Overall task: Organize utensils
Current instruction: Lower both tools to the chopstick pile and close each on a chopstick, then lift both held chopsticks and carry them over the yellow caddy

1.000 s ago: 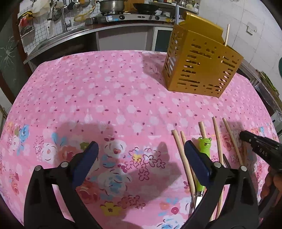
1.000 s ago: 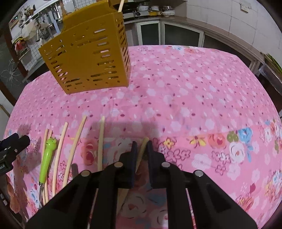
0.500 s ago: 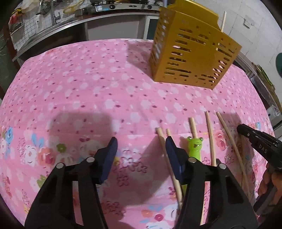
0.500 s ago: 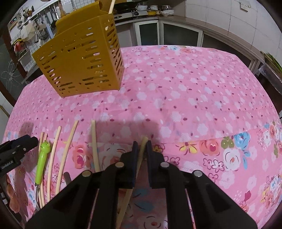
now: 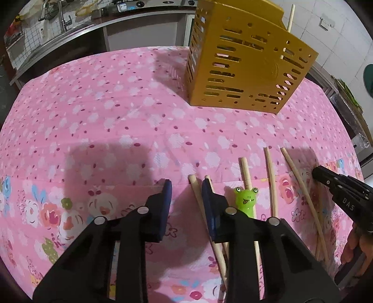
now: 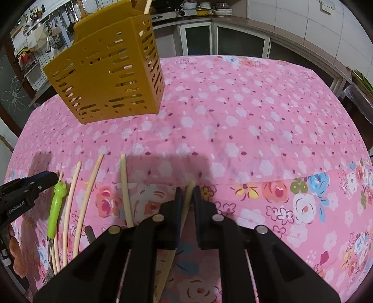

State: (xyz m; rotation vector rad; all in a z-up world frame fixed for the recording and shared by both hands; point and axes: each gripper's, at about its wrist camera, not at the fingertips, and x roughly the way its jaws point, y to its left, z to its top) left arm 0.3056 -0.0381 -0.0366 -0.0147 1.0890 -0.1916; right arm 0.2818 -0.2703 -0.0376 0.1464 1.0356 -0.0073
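Since the earlier frame, the left gripper [image 5: 186, 188] had slid toward the chopsticks [image 5: 270, 177], and its fingers [image 5: 166, 198] had just been closing. They now stood a little apart over the pink cloth [image 5: 116, 116], with one chopstick [image 5: 197, 193] lying just inside the right-hand pad; whether it was pinched could not be told. The right gripper [image 6: 186, 193] had kept its place, fingers [image 6: 178, 200] clamped on a chopstick [image 6: 190, 188]. Other chopsticks and a frog-headed utensil [image 6: 57, 205] lay side by side on the surface near its front edge. Well beyond them stood the yellow holder [image 6: 109, 77], with one stick [image 6: 147, 5] poking out of its top.
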